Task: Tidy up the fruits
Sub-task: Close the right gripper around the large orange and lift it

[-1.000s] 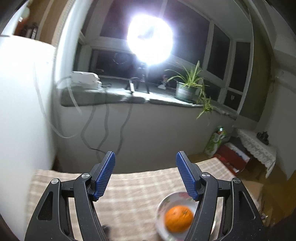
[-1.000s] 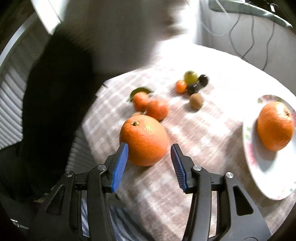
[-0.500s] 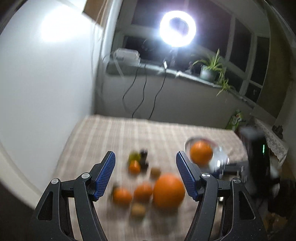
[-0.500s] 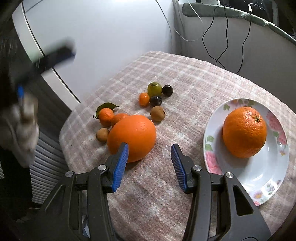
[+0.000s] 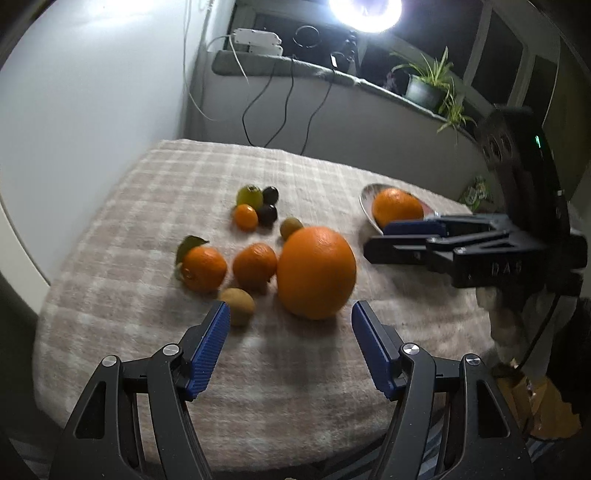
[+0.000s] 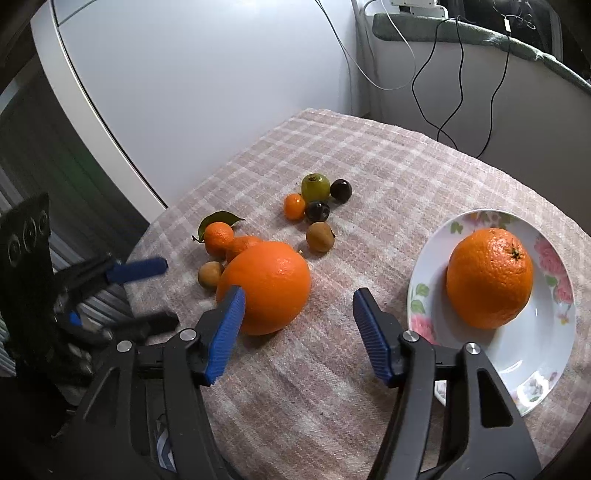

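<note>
A big orange [image 5: 316,272] [image 6: 266,286] lies on the checked tablecloth among small fruits: two tangerines [image 5: 204,268] [image 5: 255,264], brown fruits [image 5: 238,304] [image 5: 290,227], a green one [image 5: 250,195], dark ones [image 5: 267,214] and a tiny orange one [image 5: 246,217]. A second orange [image 6: 489,277] [image 5: 397,208] sits on a flowered white plate [image 6: 517,365]. My left gripper [image 5: 290,347] is open and empty, just before the big orange. My right gripper [image 6: 297,332] is open and empty, right of the big orange, between it and the plate; it shows in the left wrist view [image 5: 413,236].
The tablecloth [image 6: 388,166] ends at a white wall on the left and a grey wall with hanging cables [image 6: 458,74] behind. A windowsill holds a ring light [image 5: 364,11] and a potted plant [image 5: 424,88]. The table's near edge is just below both grippers.
The left gripper has swung down from facing the window to facing the table and moved close to the big orange. The right gripper has drawn back and turned right, so the plate shows more fully.
</note>
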Action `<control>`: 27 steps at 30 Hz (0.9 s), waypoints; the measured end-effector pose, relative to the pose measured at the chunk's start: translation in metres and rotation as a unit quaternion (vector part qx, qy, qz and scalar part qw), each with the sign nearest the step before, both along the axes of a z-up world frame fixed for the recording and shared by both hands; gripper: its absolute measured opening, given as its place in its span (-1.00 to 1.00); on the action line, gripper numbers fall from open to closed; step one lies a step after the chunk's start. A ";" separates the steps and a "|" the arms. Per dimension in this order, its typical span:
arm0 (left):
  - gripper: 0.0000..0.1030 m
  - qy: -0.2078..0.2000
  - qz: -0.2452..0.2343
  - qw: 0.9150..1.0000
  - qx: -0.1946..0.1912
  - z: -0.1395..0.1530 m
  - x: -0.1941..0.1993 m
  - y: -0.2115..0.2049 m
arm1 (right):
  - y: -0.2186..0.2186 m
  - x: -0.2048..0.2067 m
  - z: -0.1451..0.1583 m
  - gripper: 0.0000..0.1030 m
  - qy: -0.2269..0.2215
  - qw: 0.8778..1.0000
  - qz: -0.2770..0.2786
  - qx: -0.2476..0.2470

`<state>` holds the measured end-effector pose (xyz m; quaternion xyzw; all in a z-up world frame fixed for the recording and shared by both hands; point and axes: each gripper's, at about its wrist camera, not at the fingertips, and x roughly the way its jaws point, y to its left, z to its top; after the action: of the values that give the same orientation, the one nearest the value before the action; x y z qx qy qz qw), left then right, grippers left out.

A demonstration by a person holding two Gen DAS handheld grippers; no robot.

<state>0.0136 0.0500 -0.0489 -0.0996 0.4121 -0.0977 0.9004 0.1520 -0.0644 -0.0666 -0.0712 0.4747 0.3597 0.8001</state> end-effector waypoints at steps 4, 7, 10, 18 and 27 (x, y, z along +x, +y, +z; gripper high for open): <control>0.32 -0.002 -0.008 1.000 0.003 0.002 0.002 -0.009 | 0.000 0.000 0.000 0.24 0.002 1.000 0.000 0.001; 0.32 -0.003 -0.010 1.000 0.002 0.002 0.005 -0.013 | 0.002 -0.002 0.004 0.24 -0.003 1.000 0.004 0.001; 0.32 -0.002 -0.004 1.000 -0.008 0.000 0.007 -0.014 | 0.004 -0.002 0.006 0.24 -0.009 1.000 0.004 0.003; 0.32 -0.002 0.001 1.000 -0.013 -0.006 0.013 -0.019 | 0.007 0.007 0.003 0.24 0.018 0.999 -0.003 0.031; 0.26 -0.002 0.000 1.000 -0.009 -0.009 0.020 -0.023 | 0.015 0.010 -0.005 0.25 0.027 1.000 0.005 0.014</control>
<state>0.0333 0.0272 -0.0577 -0.1073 0.4097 -0.1011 0.9002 0.1616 -0.0492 -0.0714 -0.0520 0.4907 0.3720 0.7862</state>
